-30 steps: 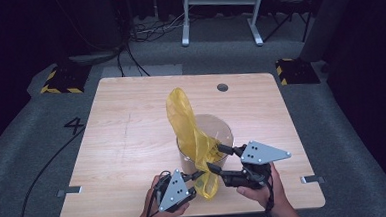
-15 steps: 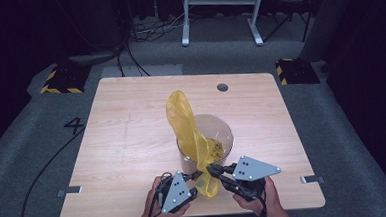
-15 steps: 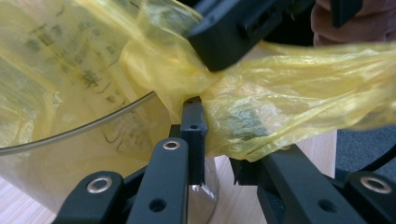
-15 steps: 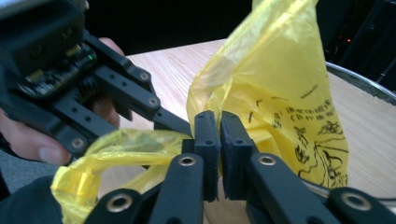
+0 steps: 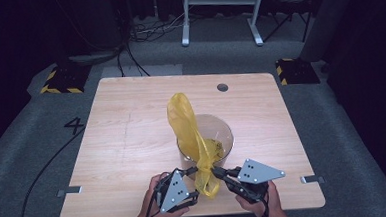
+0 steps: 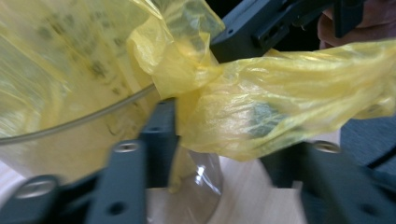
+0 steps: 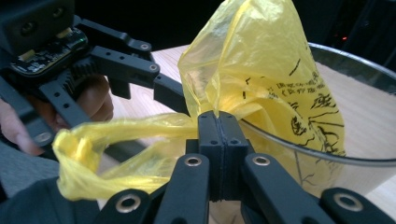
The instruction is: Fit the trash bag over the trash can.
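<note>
The right gripper (image 7: 217,122) has its jaws pressed together on the yellow plastic bag (image 5: 191,136), pinching a fold at the rim of the clear glass bowl (image 5: 223,129). The left gripper (image 5: 190,172), low in the high view, has just been opening; its jaws stand apart with bag film between them, not clamped. The bag lines the bowl, one end rising tall, another hanging over the near rim. The bowl stands near the counter's (image 5: 127,142) lower edge; the counter's left side lies open.
</note>
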